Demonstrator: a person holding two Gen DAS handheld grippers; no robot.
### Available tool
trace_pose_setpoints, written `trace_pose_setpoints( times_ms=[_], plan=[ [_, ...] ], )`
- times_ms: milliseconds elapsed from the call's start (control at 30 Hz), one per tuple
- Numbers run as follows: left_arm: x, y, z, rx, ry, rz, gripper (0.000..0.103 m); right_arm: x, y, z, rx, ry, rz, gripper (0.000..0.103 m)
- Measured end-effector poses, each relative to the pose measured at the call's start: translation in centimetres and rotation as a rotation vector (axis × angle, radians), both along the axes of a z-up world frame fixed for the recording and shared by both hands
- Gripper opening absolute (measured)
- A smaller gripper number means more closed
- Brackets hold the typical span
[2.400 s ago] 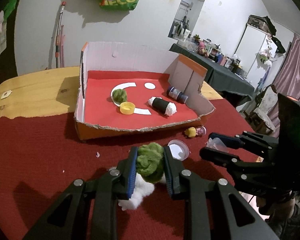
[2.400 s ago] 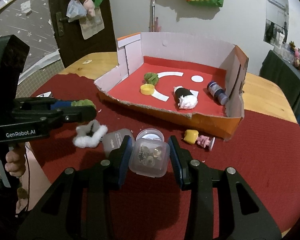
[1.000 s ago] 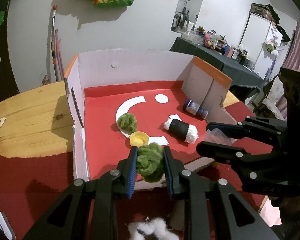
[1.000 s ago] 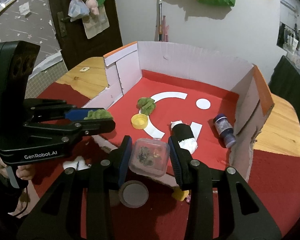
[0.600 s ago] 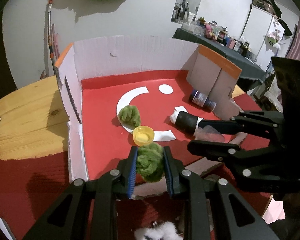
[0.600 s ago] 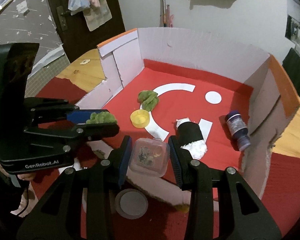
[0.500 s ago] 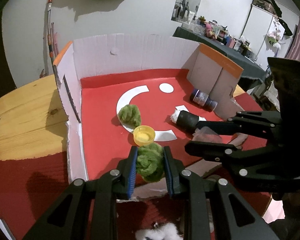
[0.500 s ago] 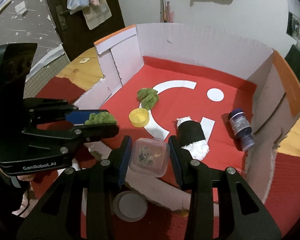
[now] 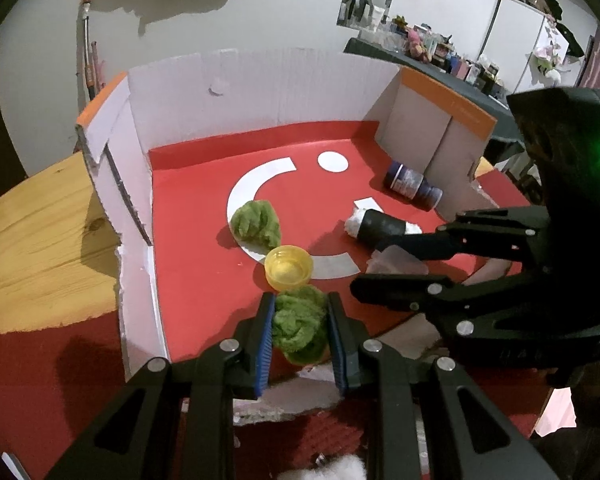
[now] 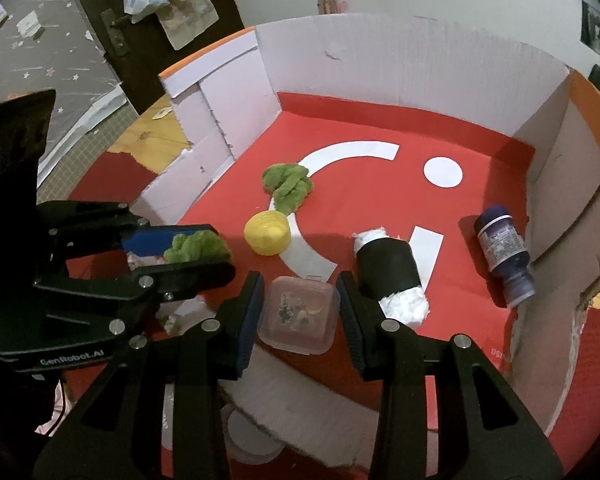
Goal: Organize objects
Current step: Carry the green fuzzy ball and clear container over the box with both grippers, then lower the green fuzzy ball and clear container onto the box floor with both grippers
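Two green fuzzy balls show: one (image 9: pixel 299 329) is pinched between the pads of the left gripper (image 9: pixel 300 334), the other (image 9: pixel 256 224) lies in the cardboard box (image 9: pixel 236 92) on its red floor. There is one yellow cap (image 9: pixel 288 267), just near of the lying ball; one black roll with white cotton ends (image 10: pixel 392 276); one purple bottle (image 10: pixel 504 254) lying by the right wall; and one clear plastic tub (image 10: pixel 298 314), squeezed between the pads of the right gripper (image 10: pixel 300 316).

The box stands on a wooden table (image 9: pixel 32 240) partly covered by a red cloth (image 9: pixel 60 380). The room has a white wall, a dark door at far left and a cluttered table at far right.

Compared with a couple of seconds ago, both grippers have come from over the cloth to over the box's near edge, each with the same load.
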State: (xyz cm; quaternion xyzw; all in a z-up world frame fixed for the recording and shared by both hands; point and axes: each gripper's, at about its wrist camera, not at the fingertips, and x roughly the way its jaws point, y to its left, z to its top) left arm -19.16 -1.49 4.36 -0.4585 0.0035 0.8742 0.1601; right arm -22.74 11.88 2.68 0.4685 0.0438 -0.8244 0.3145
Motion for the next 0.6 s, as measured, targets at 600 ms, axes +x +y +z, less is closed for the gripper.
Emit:
trace_pose_setpoints(
  times_ms=[600],
  plan=[
    [-2.2,0.1,-1.4,-0.011,-0.019,0.023,0.026,-1.2,0.7,-0.4,0.061,0.055,-0.052,0.036]
  ],
)
